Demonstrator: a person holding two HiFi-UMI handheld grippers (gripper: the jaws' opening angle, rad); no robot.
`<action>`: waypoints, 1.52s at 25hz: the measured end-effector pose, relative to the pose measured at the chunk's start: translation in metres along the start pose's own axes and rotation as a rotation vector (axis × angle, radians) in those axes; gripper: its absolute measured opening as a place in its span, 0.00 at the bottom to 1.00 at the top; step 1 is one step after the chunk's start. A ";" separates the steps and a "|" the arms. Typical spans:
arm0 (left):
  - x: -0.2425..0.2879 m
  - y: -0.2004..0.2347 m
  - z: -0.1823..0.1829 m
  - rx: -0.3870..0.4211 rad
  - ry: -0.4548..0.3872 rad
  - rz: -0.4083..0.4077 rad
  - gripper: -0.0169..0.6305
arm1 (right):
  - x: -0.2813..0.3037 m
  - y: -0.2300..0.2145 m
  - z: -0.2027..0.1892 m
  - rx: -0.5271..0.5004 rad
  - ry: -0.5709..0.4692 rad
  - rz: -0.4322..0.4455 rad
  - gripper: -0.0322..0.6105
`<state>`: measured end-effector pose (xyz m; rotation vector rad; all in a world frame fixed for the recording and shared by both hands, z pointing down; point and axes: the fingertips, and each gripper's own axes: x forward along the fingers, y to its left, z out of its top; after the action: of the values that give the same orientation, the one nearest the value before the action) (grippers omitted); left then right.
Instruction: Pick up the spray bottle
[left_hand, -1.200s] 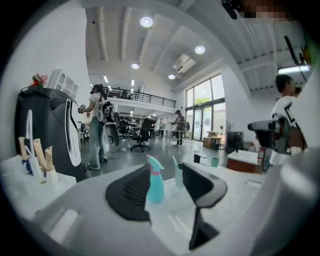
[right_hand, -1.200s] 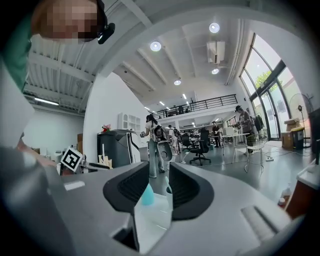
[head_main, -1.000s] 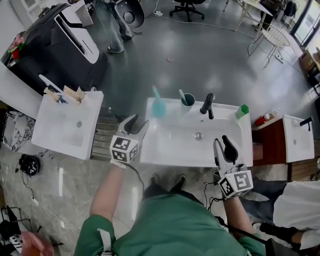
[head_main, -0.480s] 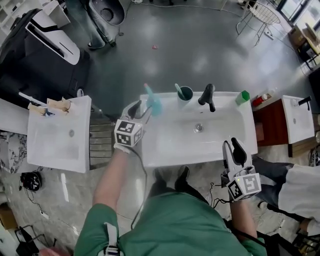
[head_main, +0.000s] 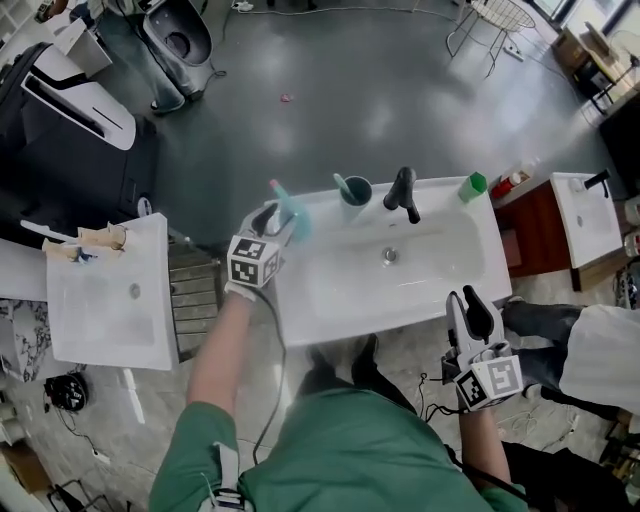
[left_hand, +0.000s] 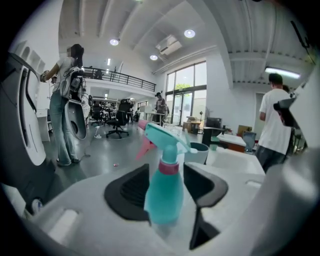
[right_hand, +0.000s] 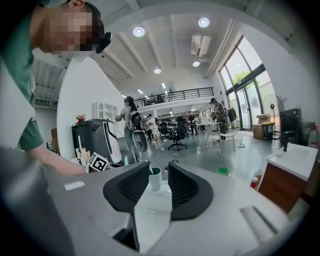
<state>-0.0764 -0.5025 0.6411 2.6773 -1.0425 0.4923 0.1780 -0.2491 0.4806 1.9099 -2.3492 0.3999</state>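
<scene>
A teal spray bottle (left_hand: 164, 192) with a pink collar and trigger stands on the back left corner of the white sink (head_main: 330, 300). In the head view the spray bottle (head_main: 291, 214) is at the tips of my left gripper (head_main: 279, 218). Seen from the left gripper view, my left gripper (left_hand: 166, 192) is open, with its black jaws on either side of the bottle's body and close against it. My right gripper (head_main: 470, 305) hangs off the sink's front right corner, open by a narrow gap and holding nothing. The right gripper (right_hand: 159, 187) points across the basin.
Along the sink's back rim stand a dark green cup (head_main: 353, 189) with a toothbrush, a black tap (head_main: 402, 193) and a green bottle (head_main: 471, 186). A second white sink (head_main: 100, 290) lies to the left. A person in white (head_main: 600, 355) stands at the right.
My left gripper has moved forward along the sink's left edge until the spray bottle stands between its jaws. My right gripper has drawn back from the basin to the front right corner.
</scene>
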 end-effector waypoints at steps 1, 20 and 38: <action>0.003 -0.001 0.000 -0.001 -0.004 -0.011 0.36 | -0.002 0.000 -0.001 0.005 0.000 -0.007 0.22; 0.025 -0.006 0.019 -0.010 -0.058 -0.046 0.30 | -0.020 -0.009 -0.018 0.045 0.037 -0.089 0.22; -0.041 -0.034 0.088 -0.049 -0.266 -0.001 0.28 | 0.002 0.003 -0.006 0.027 0.037 0.019 0.22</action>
<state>-0.0616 -0.4821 0.5411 2.7520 -1.1050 0.1086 0.1742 -0.2487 0.4861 1.8767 -2.3522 0.4671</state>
